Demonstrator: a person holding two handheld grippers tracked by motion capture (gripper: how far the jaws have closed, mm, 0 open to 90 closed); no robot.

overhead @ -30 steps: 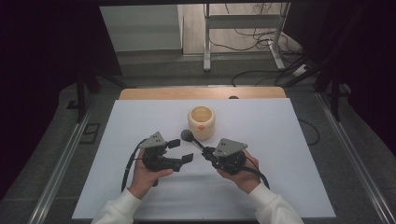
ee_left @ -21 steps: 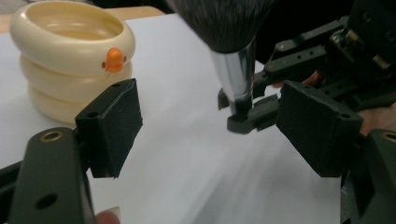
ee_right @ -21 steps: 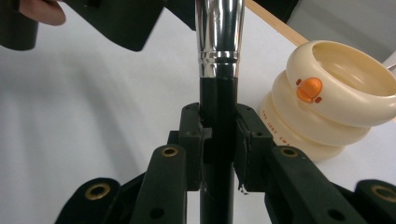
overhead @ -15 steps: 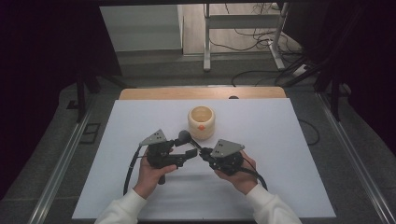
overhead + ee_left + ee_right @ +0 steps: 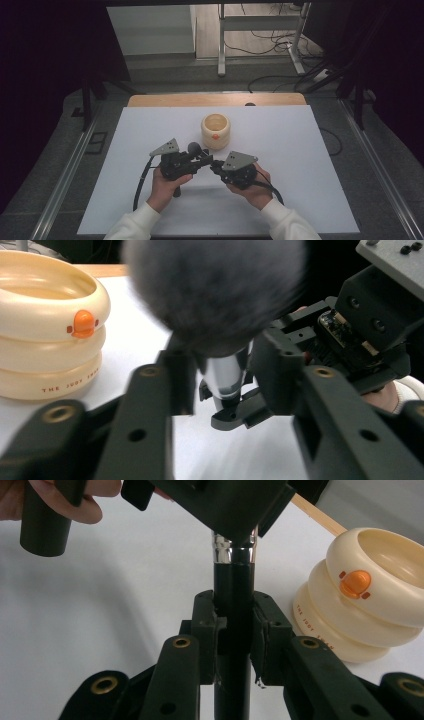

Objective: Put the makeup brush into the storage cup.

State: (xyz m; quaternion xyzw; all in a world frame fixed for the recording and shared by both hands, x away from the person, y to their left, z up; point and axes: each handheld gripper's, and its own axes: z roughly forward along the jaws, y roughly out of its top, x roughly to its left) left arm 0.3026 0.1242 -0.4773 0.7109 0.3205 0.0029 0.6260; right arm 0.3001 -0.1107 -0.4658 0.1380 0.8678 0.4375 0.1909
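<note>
High view
- brush (image 5: 194, 148): held off the white table (image 5: 310, 165) between the two grippers, fluffy head toward the left gripper (image 5: 199, 161), handle toward the right gripper (image 5: 216, 167).
- cup (image 5: 215, 131): cream, ringed, upright, just beyond the fingertips; both hands are about equally near it.

Left gripper view
- jaws: have just been closing and now stand narrow, one on each side of the brush's silver ferrule (image 5: 225, 375); they look to be touching it, so I judge it gripped.
- brush head (image 5: 215, 285): rises straight beyond the fingers, so the long axis runs away from this gripper.
- cup (image 5: 47, 325): left of the fingers, apart from the brush.

Right gripper view
- jaws: clamped tight on the black handle (image 5: 232, 595), which stands upright between the pads.
- ferrule (image 5: 232, 552): just past the fingertips, meeting the left gripper (image 5: 225, 505).
- cup (image 5: 370, 590): right of the fingers, near, mouth open for the brush.
</note>
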